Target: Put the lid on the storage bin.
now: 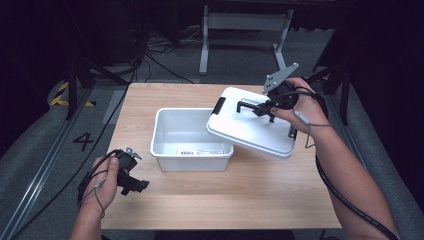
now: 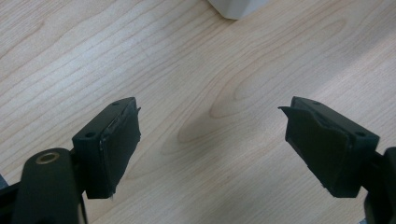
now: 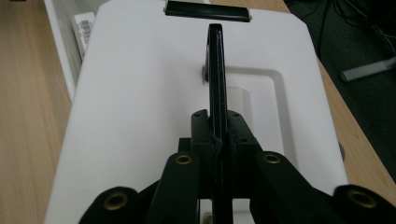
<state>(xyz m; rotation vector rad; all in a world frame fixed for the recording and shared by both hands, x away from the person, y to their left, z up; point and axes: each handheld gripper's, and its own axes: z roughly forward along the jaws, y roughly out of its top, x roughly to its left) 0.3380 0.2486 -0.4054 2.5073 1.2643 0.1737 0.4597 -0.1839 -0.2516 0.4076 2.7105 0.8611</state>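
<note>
Overhead, a white lid [image 1: 252, 125] hangs tilted above the right end of an open white bin [image 1: 192, 139] at the middle of a wooden desk [image 1: 220, 200]. Its near edge overlaps the bin's rim, probably so it can be taken away or fitted. The right claw [image 1: 265, 107] pinches the lid's black handle [image 3: 216, 79], wrist raised. The left claw [image 2: 212, 140] rests low near the desk's front left corner, jaws spread, empty.

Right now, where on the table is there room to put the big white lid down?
The widest bare wood is the table's near strip, between the white bin and the near edge. The left tongs hover open at that strip's left end. A narrower strip runs behind the bin. The right side is crowded: the lid, held by the right tongs, overhangs it.
</note>
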